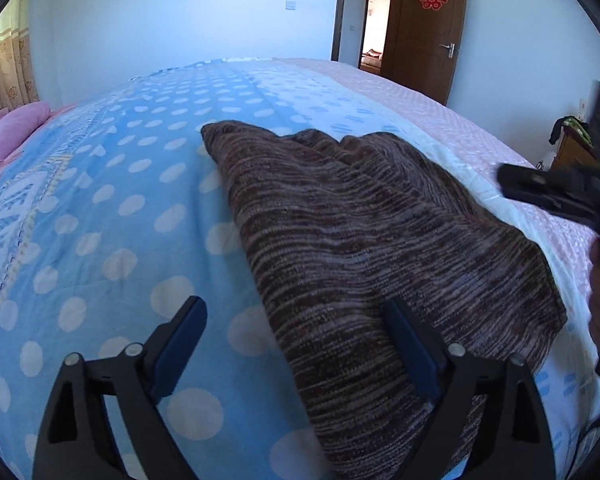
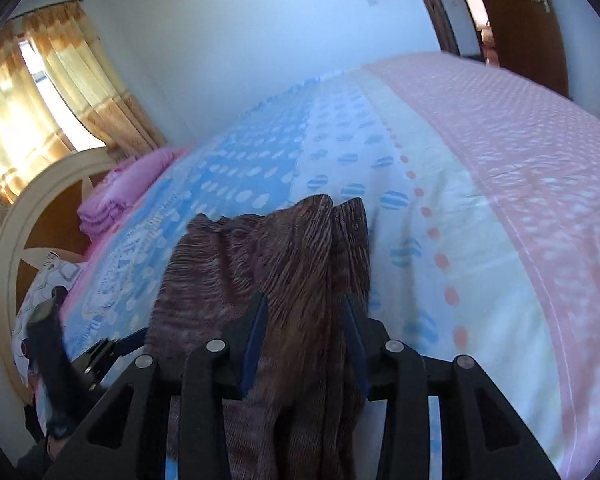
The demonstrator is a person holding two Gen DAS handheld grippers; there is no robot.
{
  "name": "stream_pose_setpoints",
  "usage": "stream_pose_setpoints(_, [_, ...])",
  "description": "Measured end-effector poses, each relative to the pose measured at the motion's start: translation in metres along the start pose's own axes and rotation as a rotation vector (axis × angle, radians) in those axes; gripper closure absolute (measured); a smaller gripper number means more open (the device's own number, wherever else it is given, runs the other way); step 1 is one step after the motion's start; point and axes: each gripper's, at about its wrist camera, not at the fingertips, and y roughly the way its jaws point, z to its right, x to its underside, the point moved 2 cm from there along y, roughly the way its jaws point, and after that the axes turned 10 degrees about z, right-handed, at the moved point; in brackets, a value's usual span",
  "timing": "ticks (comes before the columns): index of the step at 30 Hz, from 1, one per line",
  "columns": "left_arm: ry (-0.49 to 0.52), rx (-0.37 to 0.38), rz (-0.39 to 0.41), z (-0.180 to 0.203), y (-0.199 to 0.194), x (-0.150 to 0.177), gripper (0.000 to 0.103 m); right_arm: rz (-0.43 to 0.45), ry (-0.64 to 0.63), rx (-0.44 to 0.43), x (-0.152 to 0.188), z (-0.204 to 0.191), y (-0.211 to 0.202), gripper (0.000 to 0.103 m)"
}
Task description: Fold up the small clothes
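From my end the bed [image 1: 112,208] fills both views, its cover blue with white dots on one side, pale with striped blue dots in the middle and pink along the far edge. A cream arched headboard [image 2: 16,240] stands at its head in the right wrist view, with gold curtains [image 2: 56,92] behind it and a folded pink quilt [image 2: 128,192] lying near the pillow end. A brown wooden door [image 1: 424,28] with a red paper cutting stands open past the foot of the bed. The brown striped knit garment [image 1: 360,240] lies folded on the bed, across the seam between the blue and pale bands, its near end under my two tools. My left hand-held gripper [image 1: 296,344] has its jaws spread wide, nothing held, one blue pad [image 1: 410,348] over the garment's near edge and the other over bare cover. My right hand-held gripper [image 2: 306,340] is partly parted with bunched knit standing between its pads; blur keeps me from telling whether they press it.
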Motion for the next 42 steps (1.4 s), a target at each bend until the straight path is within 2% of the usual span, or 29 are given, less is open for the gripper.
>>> stream_pose_setpoints(3, [-0.003,-0.001,-0.005,-0.001,0.001,0.003,0.003,-0.05,-0.016,0.013,-0.014,0.005,0.038,0.064])
stream_pose_setpoints(5, [0.003,-0.003,-0.002,0.0,0.0,0.004,0.001,-0.078,-0.009,-0.004,-0.016,0.004,0.055,0.064])
stream_pose_setpoints(6, [0.007,-0.004,-0.001,0.001,0.001,0.004,0.001,-0.093,-0.006,-0.019,-0.016,0.004,0.064,0.067])
stream_pose_setpoints(7, [0.01,-0.001,-0.003,0.001,0.0,0.005,0.001,-0.119,-0.001,-0.034,-0.015,0.002,0.071,0.075])
stream_pose_setpoints(8, [0.01,0.002,-0.004,0.001,0.001,0.006,0.001,-0.127,-0.01,-0.03,-0.013,0.0,0.074,0.098])
stream_pose_setpoints(10, [0.001,0.009,-0.003,-0.001,0.0,0.006,0.0,-0.11,-0.061,-0.014,-0.012,-0.009,0.071,0.098])
stream_pose_setpoints(13, [-0.017,0.017,-0.004,-0.003,0.0,0.007,0.0,-0.036,-0.123,0.044,-0.015,-0.016,0.056,0.099])
stream_pose_setpoints(15, [-0.012,0.016,-0.012,-0.002,0.001,0.007,0.0,-0.001,-0.099,0.083,-0.019,-0.008,0.048,0.099])
stream_pose_setpoints(19, [0.02,0.009,-0.025,0.003,0.003,0.008,0.0,-0.016,-0.053,0.162,-0.017,0.013,0.053,0.099])
stream_pose_setpoints(22, [0.022,0.006,-0.036,0.002,0.004,0.009,0.0,-0.063,-0.032,0.138,-0.009,0.019,0.06,0.097])
stream_pose_setpoints(23, [0.019,0.008,-0.036,0.002,0.004,0.009,0.0,-0.056,-0.027,0.138,-0.009,0.018,0.057,0.091])
stream_pose_setpoints(24, [0.015,0.01,-0.036,0.001,0.004,0.009,0.0,-0.051,-0.018,0.136,-0.009,0.018,0.053,0.077])
stream_pose_setpoints(26, [0.003,0.017,-0.039,-0.001,0.005,0.008,0.0,-0.032,0.015,0.09,-0.007,0.016,0.034,0.067])
stream_pose_setpoints(29, [-0.009,0.026,-0.042,-0.003,0.005,0.009,0.0,-0.006,0.01,0.034,0.004,0.005,-0.001,0.067])
stream_pose_setpoints(34, [-0.006,0.018,-0.03,-0.002,0.003,0.009,0.0,-0.021,-0.028,-0.036,0.042,-0.016,-0.044,0.067])
stream_pose_setpoints(35, [-0.005,0.016,-0.029,-0.002,0.001,0.009,0.0,-0.04,-0.037,-0.027,0.049,-0.017,-0.044,0.067])
stream_pose_setpoints(36, [-0.004,0.018,-0.026,-0.002,0.0,0.01,0.0,-0.065,-0.046,-0.014,0.056,-0.018,-0.043,0.087])
stream_pose_setpoints(37, [-0.002,0.032,-0.022,-0.001,-0.003,0.011,0.0,-0.086,-0.058,-0.005,0.065,-0.018,-0.04,0.1])
stream_pose_setpoints(40, [0.003,0.061,-0.033,0.002,-0.005,0.014,0.0,-0.049,-0.069,0.029,0.071,-0.014,-0.048,0.101])
stream_pose_setpoints(42, [0.016,0.04,-0.048,0.005,-0.004,0.016,0.0,-0.055,-0.023,0.023,0.07,-0.002,-0.049,0.1])
